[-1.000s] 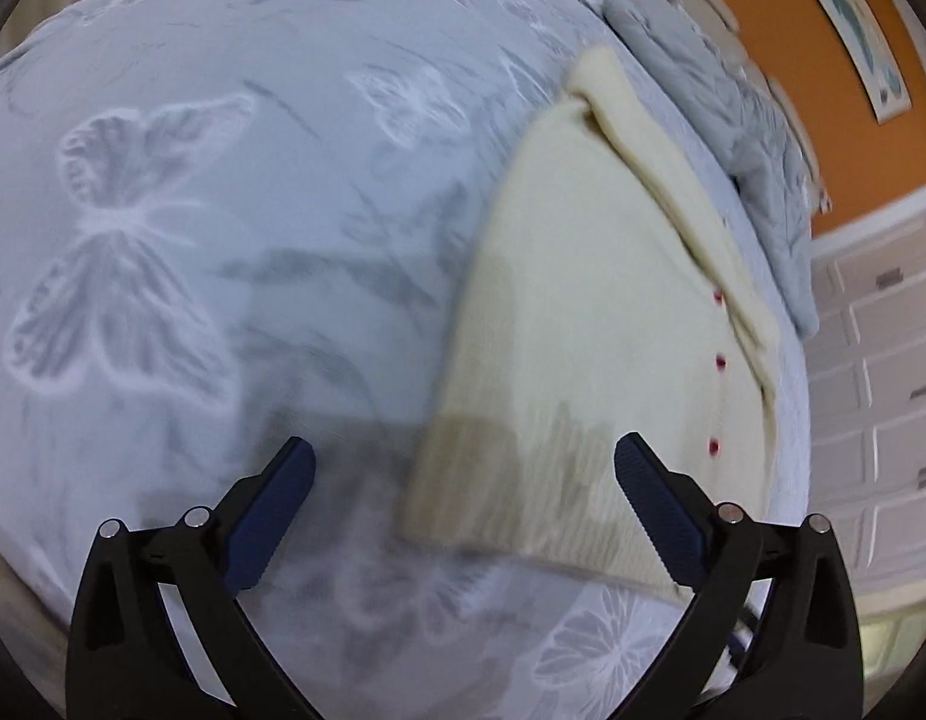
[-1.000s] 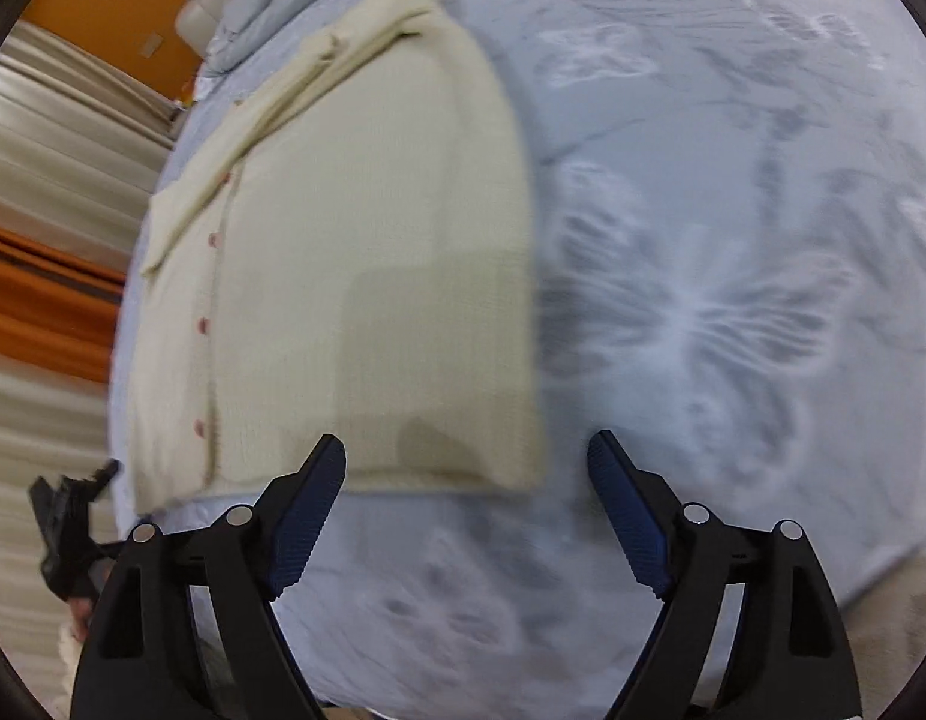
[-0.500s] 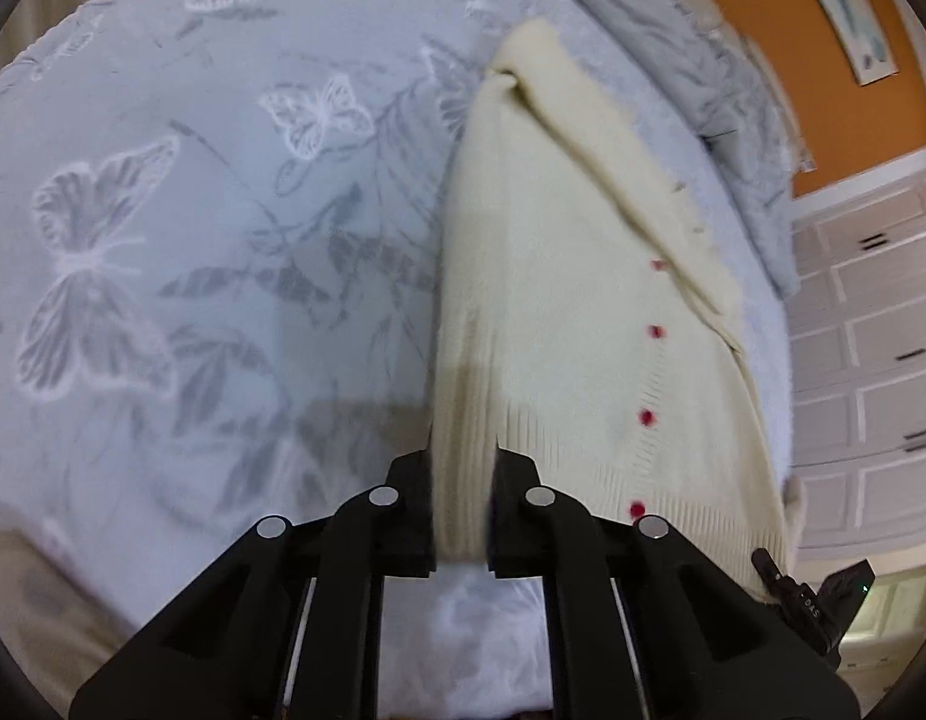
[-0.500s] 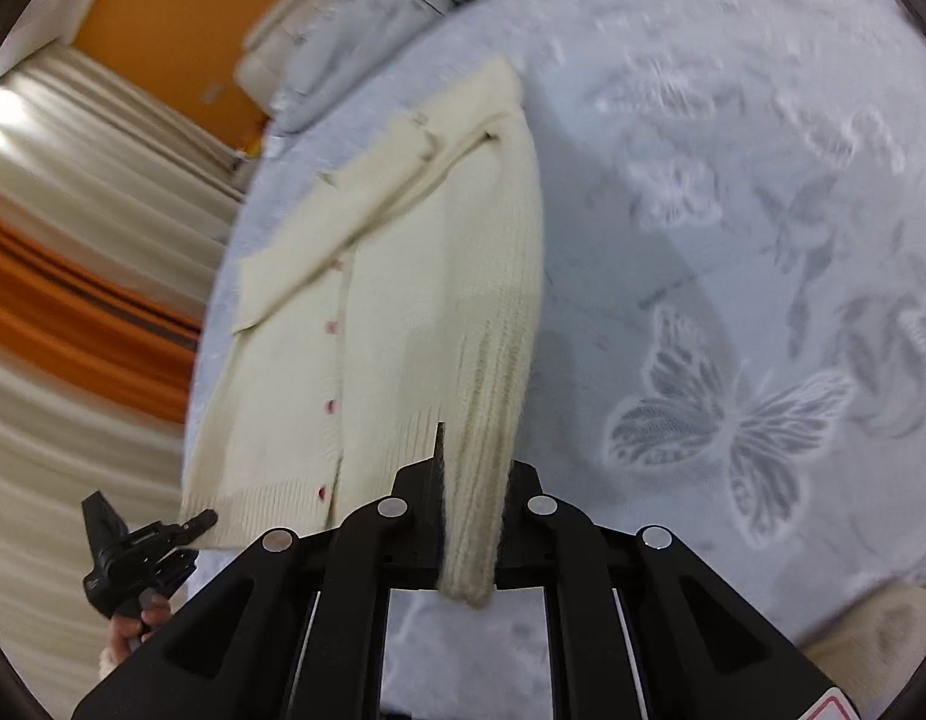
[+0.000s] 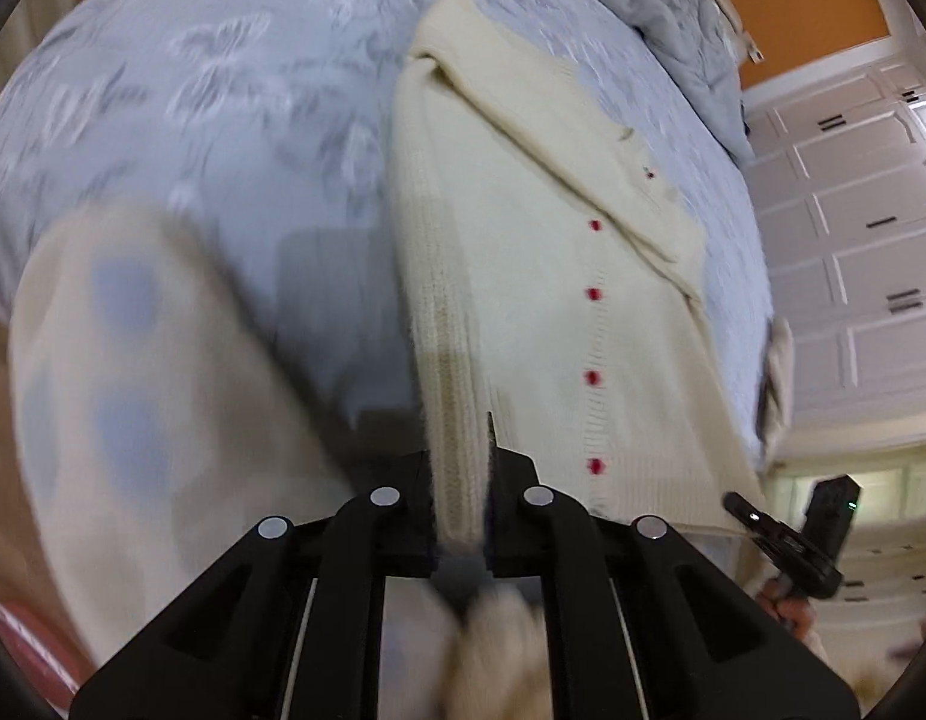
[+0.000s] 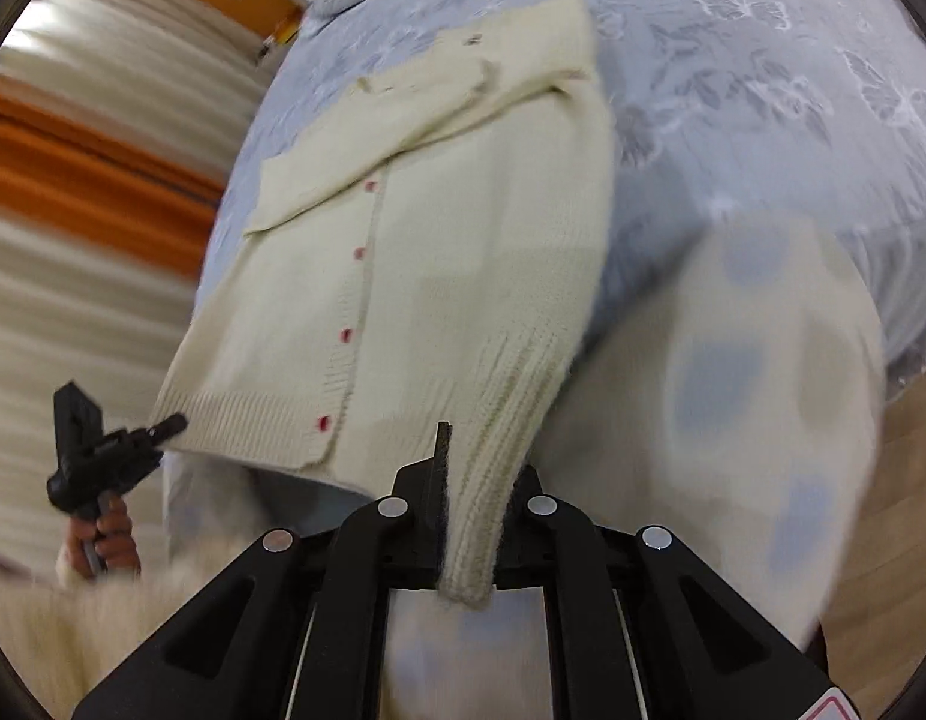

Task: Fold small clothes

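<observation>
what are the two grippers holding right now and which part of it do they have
Both hold the cream knitted cardigan with red buttons: the left gripper and right gripper each pinch a corner of its ribbed bottom hem.

A bed (image 5: 235, 120) covered in pale blue butterfly-patterned bedding is seen. Beyond its head an orange wall (image 5: 823, 6) is shown, white panelled cupboard doors (image 5: 853, 252) beside it, and striped cream-and-orange curtains (image 6: 91, 192) at its other side.
</observation>
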A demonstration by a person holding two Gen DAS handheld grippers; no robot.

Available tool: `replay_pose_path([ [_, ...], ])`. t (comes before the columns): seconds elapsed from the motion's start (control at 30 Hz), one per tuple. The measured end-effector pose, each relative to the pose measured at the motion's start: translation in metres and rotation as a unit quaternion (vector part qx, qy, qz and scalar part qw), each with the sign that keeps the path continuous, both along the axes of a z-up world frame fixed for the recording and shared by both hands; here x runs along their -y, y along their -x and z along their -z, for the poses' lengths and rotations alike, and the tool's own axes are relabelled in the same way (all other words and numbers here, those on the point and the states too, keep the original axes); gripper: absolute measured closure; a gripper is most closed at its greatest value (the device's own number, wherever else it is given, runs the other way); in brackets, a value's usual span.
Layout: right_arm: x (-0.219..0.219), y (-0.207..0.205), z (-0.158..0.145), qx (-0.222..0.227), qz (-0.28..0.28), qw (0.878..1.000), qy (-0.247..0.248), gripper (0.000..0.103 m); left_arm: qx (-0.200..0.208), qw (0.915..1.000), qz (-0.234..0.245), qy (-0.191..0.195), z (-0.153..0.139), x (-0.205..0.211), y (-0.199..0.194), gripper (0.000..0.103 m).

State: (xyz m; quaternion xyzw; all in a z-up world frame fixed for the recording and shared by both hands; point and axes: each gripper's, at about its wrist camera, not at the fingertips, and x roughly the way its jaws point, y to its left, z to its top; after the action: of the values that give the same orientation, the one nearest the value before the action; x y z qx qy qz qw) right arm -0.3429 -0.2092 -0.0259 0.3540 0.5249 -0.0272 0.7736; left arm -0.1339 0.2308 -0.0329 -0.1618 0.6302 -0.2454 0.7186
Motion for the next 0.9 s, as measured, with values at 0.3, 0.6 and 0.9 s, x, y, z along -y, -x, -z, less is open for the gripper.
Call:
replay_pose_path([
  [0.3,0.082,-0.064,-0.066,0.148,0.071,0.986,-0.012,0.094,0.137,0.99,-0.005,0.035,-0.081,0.042,-0.096,0.094],
  [0.6,0.145,-0.159,0.012,0.089,0.218,0.971,0.034,0.055,0.122,0.9865,-0.09,-0.062,0.007,0.098,-0.212,0.041],
  [0.9,0.13,-0.181,0.039,0.046,0.136,0.984,0.107,0.036,0.163,0.9802,-0.052,-0.099,0.023,0.09,-0.214,0.009],
])
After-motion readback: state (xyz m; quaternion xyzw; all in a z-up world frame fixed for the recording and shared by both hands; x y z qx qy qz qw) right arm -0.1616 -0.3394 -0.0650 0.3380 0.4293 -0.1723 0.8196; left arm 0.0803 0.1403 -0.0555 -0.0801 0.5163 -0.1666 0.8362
